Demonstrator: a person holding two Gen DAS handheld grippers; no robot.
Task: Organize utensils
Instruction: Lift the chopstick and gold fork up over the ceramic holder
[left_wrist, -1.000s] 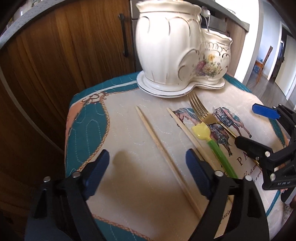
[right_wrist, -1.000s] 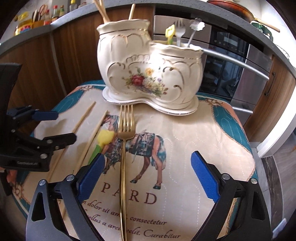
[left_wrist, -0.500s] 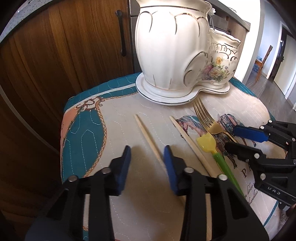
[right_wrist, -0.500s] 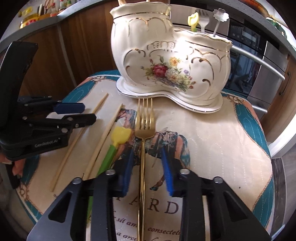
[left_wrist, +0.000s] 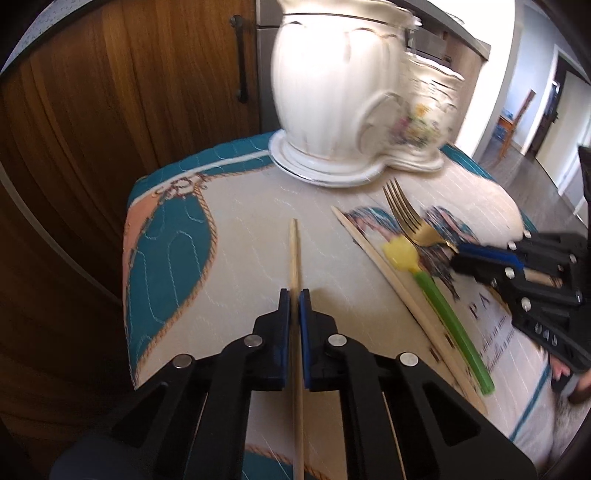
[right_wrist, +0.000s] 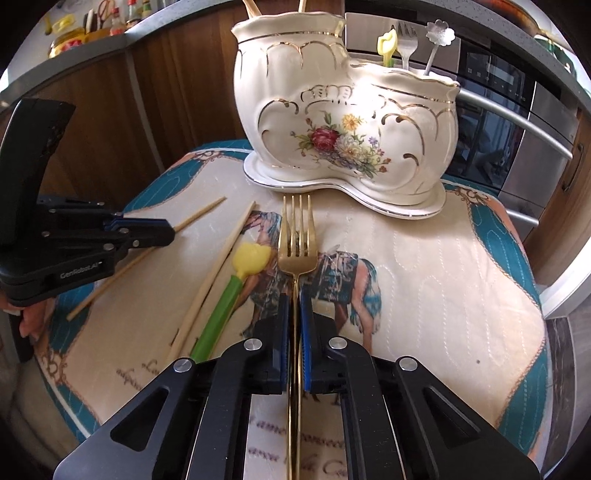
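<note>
Wood cabinet doors (left_wrist: 110, 110) and an oven (right_wrist: 517, 122) back a quilted horse-print cloth (right_wrist: 424, 266), where a cream floral ceramic utensil holder (right_wrist: 343, 110) stands on its saucer at the far edge. Left gripper (left_wrist: 294, 295) is clamped on a wooden chopstick (left_wrist: 294, 254); right gripper (right_wrist: 294, 299) is clamped on the gold fork (right_wrist: 296, 236). Between them lie a second chopstick (right_wrist: 221, 266) and a green-handled, yellow-tipped utensil (right_wrist: 229, 295), flat on the cloth.

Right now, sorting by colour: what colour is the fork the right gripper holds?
Gold fork, clearest in the right wrist view.
</note>
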